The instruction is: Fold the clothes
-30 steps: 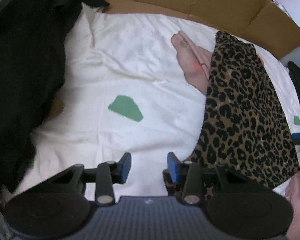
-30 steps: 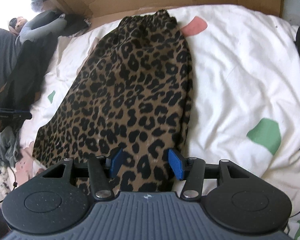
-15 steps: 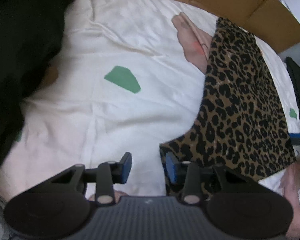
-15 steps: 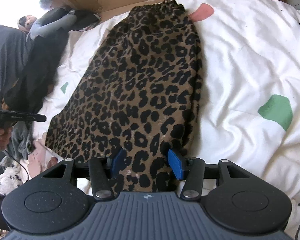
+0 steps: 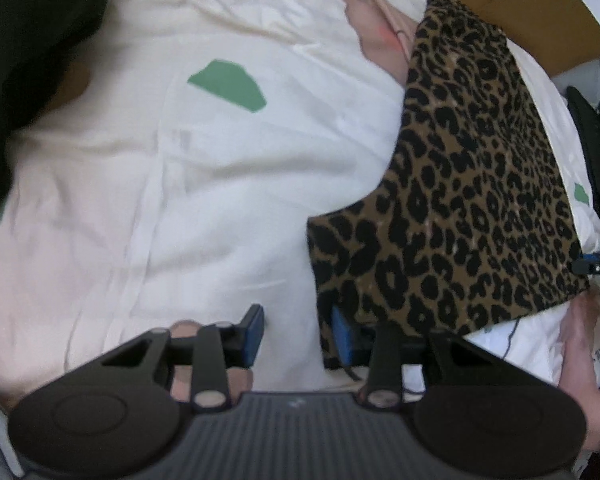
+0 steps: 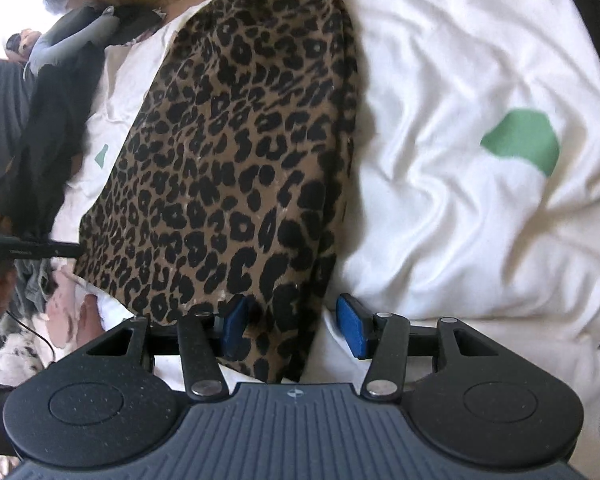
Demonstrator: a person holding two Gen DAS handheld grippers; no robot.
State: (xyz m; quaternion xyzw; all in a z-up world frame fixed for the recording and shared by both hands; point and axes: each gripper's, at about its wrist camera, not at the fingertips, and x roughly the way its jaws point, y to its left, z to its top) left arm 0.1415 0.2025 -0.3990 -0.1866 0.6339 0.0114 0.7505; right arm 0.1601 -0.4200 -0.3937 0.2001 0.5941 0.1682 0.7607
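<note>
**Two tongs at the near hem of the leopard skirt**

In the left wrist view, we see our left tongs (image 5: 296, 334) spread, with only bare sheet between the blue pads. The right-hand pad sits just at the near left corner of the brown-and-black leopard-print fabric garment (image 5: 472, 184), which lies flat on the white bed sheet with green patches (image 5: 180, 184), narrowing toward the far end by the brown cardboard sheet (image 5: 540, 12). The cloth drapes over that finger's base, so we cannot tell whether the pad touches it. A black garment (image 5: 28, 40) fills the left edge, cut off by the frame. The picture is somewhat blurred.

In the right wrist view, our right tongs (image 6: 294, 322) also stand spread, and here the near corner of the same leopard-print garment (image 6: 236, 152) hangs between the pads without being pinched; the left pad is against it, the right pad is clear.

We judge the fabric thin, light and limp: it should slump and slide unless both near corners are taken well in from the hem edge, and lifted together. The far gathered waistband is small and hard to read, and dark clothes (image 6: 48, 120) and a person at the left border stay unclear.
</note>
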